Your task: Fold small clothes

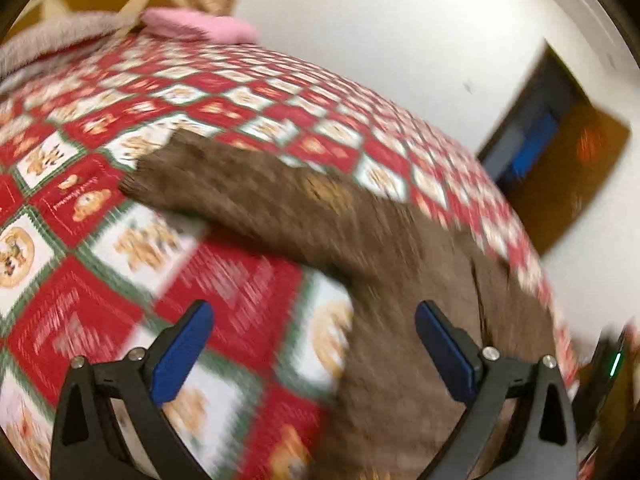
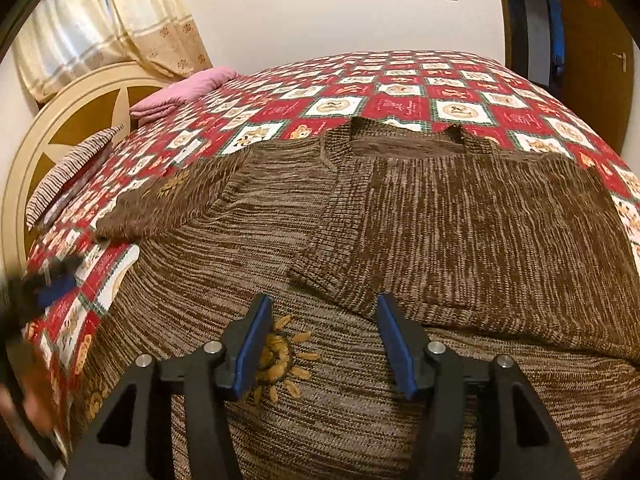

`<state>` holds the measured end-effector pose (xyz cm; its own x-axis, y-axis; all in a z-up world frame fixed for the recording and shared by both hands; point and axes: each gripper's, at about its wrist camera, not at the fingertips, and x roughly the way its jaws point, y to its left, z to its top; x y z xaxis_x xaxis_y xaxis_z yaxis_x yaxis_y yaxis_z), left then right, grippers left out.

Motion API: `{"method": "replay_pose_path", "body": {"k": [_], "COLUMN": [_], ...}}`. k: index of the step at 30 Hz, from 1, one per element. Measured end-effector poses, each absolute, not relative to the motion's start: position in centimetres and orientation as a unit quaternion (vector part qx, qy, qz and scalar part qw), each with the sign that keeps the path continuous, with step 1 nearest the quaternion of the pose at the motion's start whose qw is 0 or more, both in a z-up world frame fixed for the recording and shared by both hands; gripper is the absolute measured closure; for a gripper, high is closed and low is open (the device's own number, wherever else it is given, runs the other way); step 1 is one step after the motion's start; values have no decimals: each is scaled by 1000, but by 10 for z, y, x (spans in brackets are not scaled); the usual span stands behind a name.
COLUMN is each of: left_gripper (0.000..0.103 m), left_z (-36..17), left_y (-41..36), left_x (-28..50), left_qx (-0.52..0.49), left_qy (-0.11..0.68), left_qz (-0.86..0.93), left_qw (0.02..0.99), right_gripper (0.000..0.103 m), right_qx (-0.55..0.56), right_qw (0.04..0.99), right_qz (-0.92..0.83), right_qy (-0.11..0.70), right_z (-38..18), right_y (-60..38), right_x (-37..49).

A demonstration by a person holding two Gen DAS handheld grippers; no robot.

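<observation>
The right gripper (image 2: 324, 340) is hanging nearest the lens, tilted down over the sweater (image 2: 400, 216), its blue pads (image 2: 250, 344) standing partly apart with nothing pinched between them; only knit is showing under the gap. A stitched sunflower (image 2: 280, 356) is sitting just beside the pad at 9 o'clock.

The sweater is lying flat on the bed, brown and tan in a streaky ribbed knit. Its right side is lying doubled over onto the body, the folded edge running from the collar (image 2: 404, 144) at 12 o'clock down toward the gripper. One sleeve (image 2: 160, 208) is stretching out toward 9 o'clock, its cuff resting on the bedspread (image 2: 400, 92). In the left wrist view that sleeve (image 1: 256, 196) is running from 4 o'clock up toward 10 o'clock, blurred.

The left gripper (image 1: 314, 354) is pointing downward over the bedspread's red and white squares (image 1: 100, 280), jaws spread wide and empty, the pad (image 1: 444, 354) at 3 o'clock hovering over the sweater's edge, the other over bare cloth. In the right wrist view it is appearing only as a dark smear (image 2: 44, 284) at 9 o'clock.

Farther out, a pink pillow (image 2: 180, 92) and a striped cloth (image 2: 68, 176) are lying at 10 o'clock by the round headboard (image 2: 80, 116), curtains (image 2: 120, 20) hanging behind; a dark door (image 2: 592, 60) is standing at 2 o'clock.
</observation>
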<state>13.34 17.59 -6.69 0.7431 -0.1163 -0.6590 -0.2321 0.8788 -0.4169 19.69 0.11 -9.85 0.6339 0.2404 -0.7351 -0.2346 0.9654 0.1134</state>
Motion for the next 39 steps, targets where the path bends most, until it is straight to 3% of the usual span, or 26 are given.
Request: {"method": "replay_pose_path", "body": {"k": [2,10,13,15,16,18,19,26,33,39], "left_gripper": [13,15,32,55,61,82,85,92,92,90], "left_z": [-67,-94,-111,-110,-111,-114,-115,-82,-12,-68], "left_y": [198,239,242,240,240,242,243,211,56,-22], "left_x": [148,194,203,205,207,207,207,226,218,211], "left_qx": [-268,-396,-427,-409,-401,-391,-389,-278,-61,19], "left_qy": [351,330,334,330,334,336,336,328,257,349], "left_qz": [54,95,98,108,112,124,128,117,-67,-130], "left_qw": [895,852,835,844,846,848,848,895,962,928], "right_gripper": [46,46,46,46,46,46,46,46,46,46], "right_qx": [7,25,19,17,18,19,20,38,89,142], "right_qw": [904,903,904,904,904,904,904,904,906,905], "right_qz": [133,140,137,137,137,137,138,144,147,143], "right_qy": [406,405,405,405,405,404,404,400,386,375], "right_z": [-99,-99,-100,-100,-100,-100,-100,-99,-98,-98], "right_y": [0,-6,-4,-4,-4,-4,-4,-9,-24,-43], "right_x": [196,197,197,197,197,196,197,196,193,192]}}
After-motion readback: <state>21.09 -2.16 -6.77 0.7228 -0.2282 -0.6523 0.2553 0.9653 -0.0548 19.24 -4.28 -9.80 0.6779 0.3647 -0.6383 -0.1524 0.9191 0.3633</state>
